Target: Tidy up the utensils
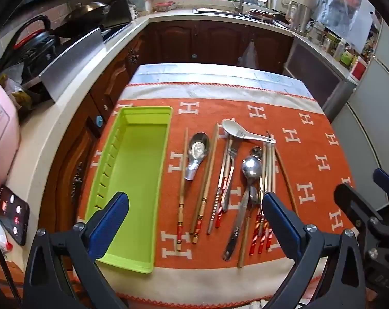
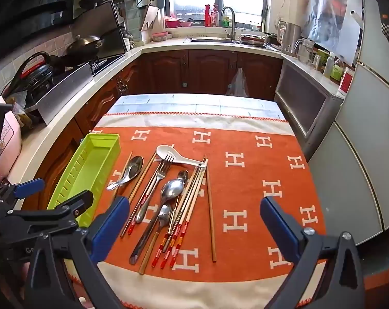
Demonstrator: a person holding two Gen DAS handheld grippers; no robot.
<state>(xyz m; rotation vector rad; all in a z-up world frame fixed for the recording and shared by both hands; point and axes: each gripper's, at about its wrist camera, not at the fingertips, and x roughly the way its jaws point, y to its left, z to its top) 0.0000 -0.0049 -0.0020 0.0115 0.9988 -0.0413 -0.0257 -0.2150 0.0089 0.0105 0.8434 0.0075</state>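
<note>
On tabletop (image 1: 245, 92), green tray (image 1: 132, 180) at 9 o'clock empty; utensils (image 1: 233, 180) all loose beside it. Left gripper (image 1: 195, 215), right gripper (image 2: 194, 217) jaws spread, nothing held. Task not begun.

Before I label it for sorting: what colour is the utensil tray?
Lime green tray, clearest in the left wrist view.

- I see the green tray (image 1: 132, 159) as smooth moulded plastic with a faint sheen.
- The orange cloth (image 1: 310, 159) under it looks like soft, matt woven fabric with a stitched edge.
- The big spoon (image 1: 251, 167) and the ladle-shaped spoon (image 1: 198, 152) read to me as polished metal, mirror-bright.
- The white spoon (image 1: 240, 131) looks glazed and glossy, ceramic or plastic, I cannot tell which.
- The chopsticks (image 1: 182, 180) look like matt pale wood with lacquered red ends.
- My gripper pads (image 1: 112, 219) appear to be matt blue rubber on black plastic arms.
</note>
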